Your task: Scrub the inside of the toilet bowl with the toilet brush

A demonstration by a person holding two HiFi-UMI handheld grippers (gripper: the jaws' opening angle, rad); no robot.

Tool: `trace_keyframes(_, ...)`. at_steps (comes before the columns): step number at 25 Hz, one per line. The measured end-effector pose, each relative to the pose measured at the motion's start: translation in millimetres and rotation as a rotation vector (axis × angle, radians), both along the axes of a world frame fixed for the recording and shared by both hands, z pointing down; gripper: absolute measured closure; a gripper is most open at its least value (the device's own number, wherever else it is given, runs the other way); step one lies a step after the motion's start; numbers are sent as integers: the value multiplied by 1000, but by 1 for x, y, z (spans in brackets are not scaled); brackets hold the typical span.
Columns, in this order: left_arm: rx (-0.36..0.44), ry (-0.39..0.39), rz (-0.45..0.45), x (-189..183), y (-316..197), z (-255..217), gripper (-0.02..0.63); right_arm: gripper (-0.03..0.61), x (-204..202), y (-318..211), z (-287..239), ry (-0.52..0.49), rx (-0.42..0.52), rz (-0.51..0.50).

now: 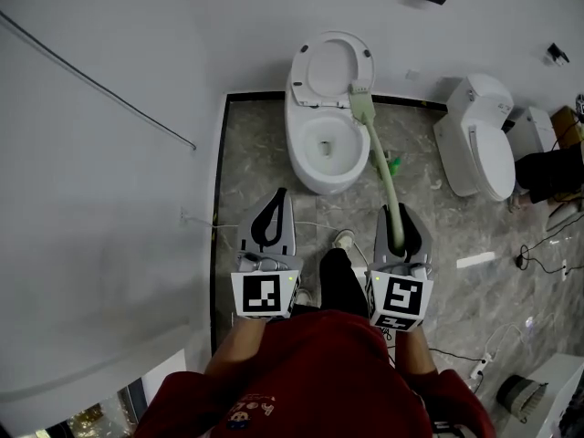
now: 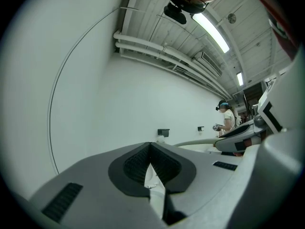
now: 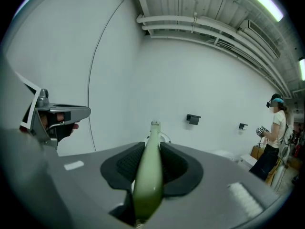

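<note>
The right gripper clamps the pale green toilet brush, and its jaws hide the grip end. I cannot tell whether the brush head touches the right rim of the open toilet bowl. The left gripper is pinched closed on nothing. The floor is grey marble and the wall white. A second toilet stands to the right.

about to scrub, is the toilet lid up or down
Up: the toilet lid leans back behind the bowl, whose inside shows.
</note>
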State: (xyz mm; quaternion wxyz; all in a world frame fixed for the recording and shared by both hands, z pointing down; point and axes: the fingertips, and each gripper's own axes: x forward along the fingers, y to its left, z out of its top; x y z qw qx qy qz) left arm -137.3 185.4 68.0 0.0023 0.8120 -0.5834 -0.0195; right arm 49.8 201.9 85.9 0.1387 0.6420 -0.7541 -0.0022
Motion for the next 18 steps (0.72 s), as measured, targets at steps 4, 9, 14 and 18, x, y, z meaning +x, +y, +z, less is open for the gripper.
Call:
trace_keyframes(4, 1, -31, -6, 11, -32, 4, 607, 466, 9, -37, 12, -10, -13, -11)
trace_keyframes(9, -1, -50, 0, 44, -95, 4, 608, 466, 32, -100, 16, -26, -11, -32)
trace_keyframes(14, 9, -76, 10, 77, -151, 6, 608, 466, 54, -152, 38, -41, -61, -71)
trace_keyframes(18, -14, -89, 9, 102, -195, 11, 608, 466, 75, -193, 54, -71, -102, -66)
